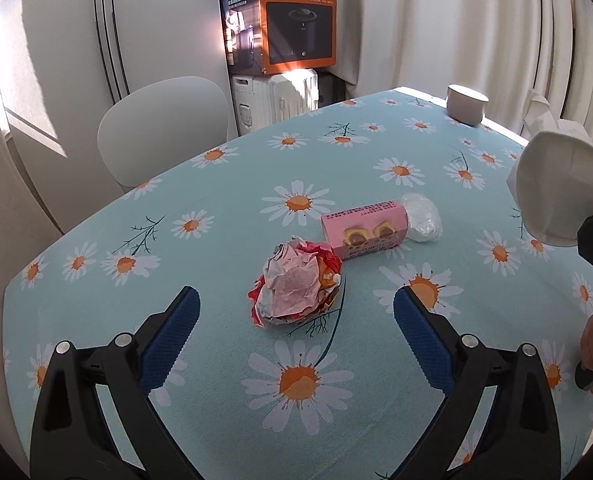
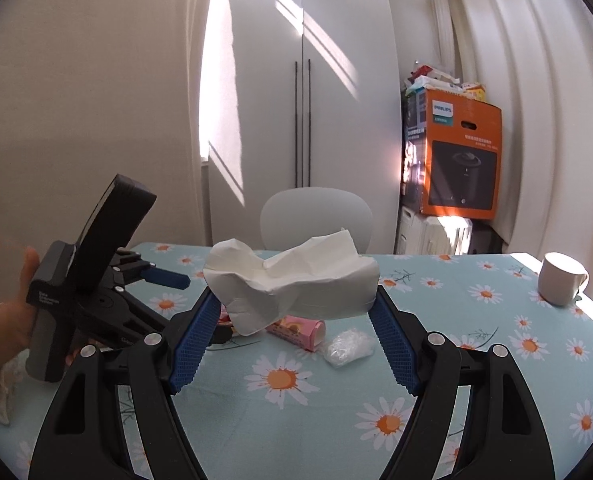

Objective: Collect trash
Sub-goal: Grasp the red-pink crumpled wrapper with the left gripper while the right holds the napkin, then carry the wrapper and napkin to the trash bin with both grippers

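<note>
A crumpled red and pink wrapper (image 1: 296, 284) lies on the daisy-print tablecloth (image 1: 116, 300). My left gripper (image 1: 296, 296) hovers just in front of it, jaws open wide and nothing between the blue pads. Behind the wrapper lie a pink snack box (image 1: 366, 228) on its side and a wad of clear plastic (image 1: 422, 218). My right gripper (image 2: 296, 294) is shut on a white bag (image 2: 292, 280), held above the table with its mouth upward. The same white bag (image 1: 560, 188) shows at the right edge of the left wrist view. The pink box (image 2: 296, 330) and clear plastic (image 2: 346, 346) lie below it.
A white mug (image 1: 466, 104) stands near the table's far right edge. A white chair (image 1: 164, 120) is pushed against the far side. An orange carton (image 1: 296, 20) sits on a heater by the curtains. A person's hand (image 2: 12, 312) holds the left gripper.
</note>
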### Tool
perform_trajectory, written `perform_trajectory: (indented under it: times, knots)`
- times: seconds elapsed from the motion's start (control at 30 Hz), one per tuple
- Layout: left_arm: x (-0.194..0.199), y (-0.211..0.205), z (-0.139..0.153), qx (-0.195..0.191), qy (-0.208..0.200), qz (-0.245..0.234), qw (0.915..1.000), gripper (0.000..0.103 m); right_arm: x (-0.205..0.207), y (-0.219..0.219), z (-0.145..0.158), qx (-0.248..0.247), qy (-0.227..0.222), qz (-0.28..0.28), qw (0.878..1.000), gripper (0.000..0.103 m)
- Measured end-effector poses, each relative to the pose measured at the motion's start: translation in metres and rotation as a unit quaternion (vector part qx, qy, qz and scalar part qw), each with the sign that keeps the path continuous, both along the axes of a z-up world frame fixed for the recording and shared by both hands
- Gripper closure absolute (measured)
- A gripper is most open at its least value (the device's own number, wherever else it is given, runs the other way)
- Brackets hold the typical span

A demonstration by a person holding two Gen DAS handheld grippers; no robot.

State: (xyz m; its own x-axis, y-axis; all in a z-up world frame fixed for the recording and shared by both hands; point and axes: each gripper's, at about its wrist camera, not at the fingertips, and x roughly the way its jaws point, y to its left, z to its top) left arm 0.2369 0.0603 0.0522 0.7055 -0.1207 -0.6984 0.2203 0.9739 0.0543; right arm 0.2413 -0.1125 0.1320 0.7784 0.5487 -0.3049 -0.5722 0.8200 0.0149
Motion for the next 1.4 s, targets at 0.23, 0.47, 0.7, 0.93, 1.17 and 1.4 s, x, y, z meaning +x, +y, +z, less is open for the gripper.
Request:
perform_trajectory:
  times: [0.23, 0.47, 0.7, 0.93, 1.17, 1.4]
  knots:
    - [0.011, 0.002, -0.005, -0.006, 0.018, -0.003, 0.9998, 0.065, 0.001, 0.0, -0.001, 0.0, 0.001, 0.001, 1.0, 0.031]
    - [-0.011, 0.006, 0.005, -0.01, 0.006, 0.008, 0.9999, 0.066, 0.003, 0.0, -0.002, 0.001, 0.003, 0.009, 1.0, 0.031]
    - [-0.043, 0.009, 0.021, -0.009, -0.011, 0.022, 0.9997, 0.066, 0.005, 0.002, -0.002, -0.002, 0.006, 0.011, 1.0, 0.031]
    - [-0.083, 0.011, 0.038, -0.036, -0.034, 0.014, 0.9987, 0.066, -0.003, 0.001, 0.005, -0.007, -0.001, -0.018, 1.0, 0.031]
    - [-0.121, 0.007, 0.056, -0.038, -0.066, 0.009, 0.997, 0.065, -0.038, -0.021, 0.027, 0.042, 0.001, -0.013, 0.999, 0.031]
    - [-0.159, -0.027, 0.065, -0.031, -0.089, -0.027, 0.9951, 0.065, -0.081, -0.055, 0.032, 0.072, 0.005, -0.022, 0.997, 0.031]
